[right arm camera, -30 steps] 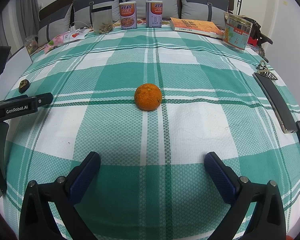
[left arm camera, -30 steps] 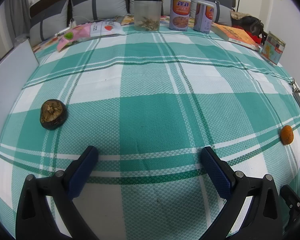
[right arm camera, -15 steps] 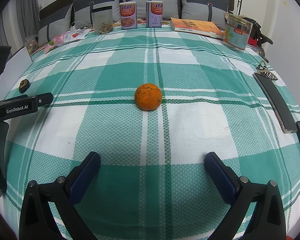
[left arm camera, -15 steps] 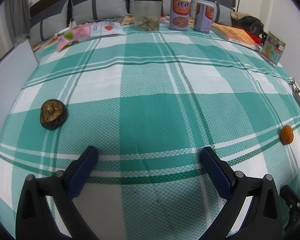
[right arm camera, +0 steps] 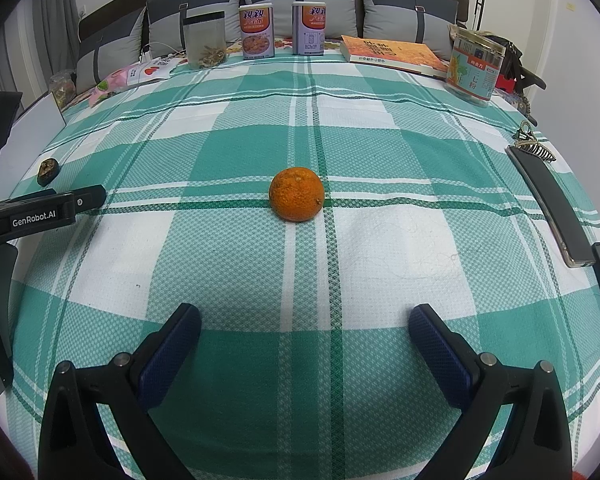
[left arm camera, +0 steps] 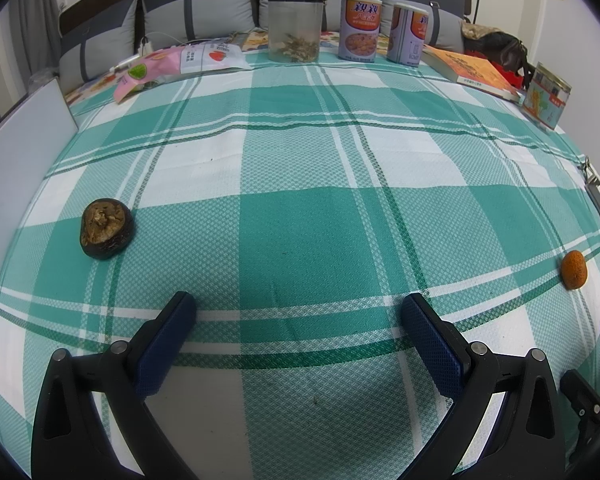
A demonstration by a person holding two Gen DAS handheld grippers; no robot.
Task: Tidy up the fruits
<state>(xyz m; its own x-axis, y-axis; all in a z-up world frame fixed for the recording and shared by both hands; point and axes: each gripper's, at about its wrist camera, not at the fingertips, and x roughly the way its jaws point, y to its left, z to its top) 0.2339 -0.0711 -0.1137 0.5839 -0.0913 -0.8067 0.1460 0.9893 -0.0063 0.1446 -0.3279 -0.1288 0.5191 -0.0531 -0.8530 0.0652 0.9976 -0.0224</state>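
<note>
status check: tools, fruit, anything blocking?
Left tool open, empty. Right tool open, empty, lined up on orange. Dark brown fruit ahead-left of left tool. Checked cloth between is bare.

Right tongs [right arm camera: 304, 320] spread wide; orange [right arm camera: 296, 194] ahead on checked cloth [right arm camera: 380, 240], untouched.

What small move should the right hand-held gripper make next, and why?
Probably ease the right hand-held gripper straight forward toward the orange. Its jaws are open and empty, and the orange lies alone on the checked cloth, almost centred ahead of them.
</note>
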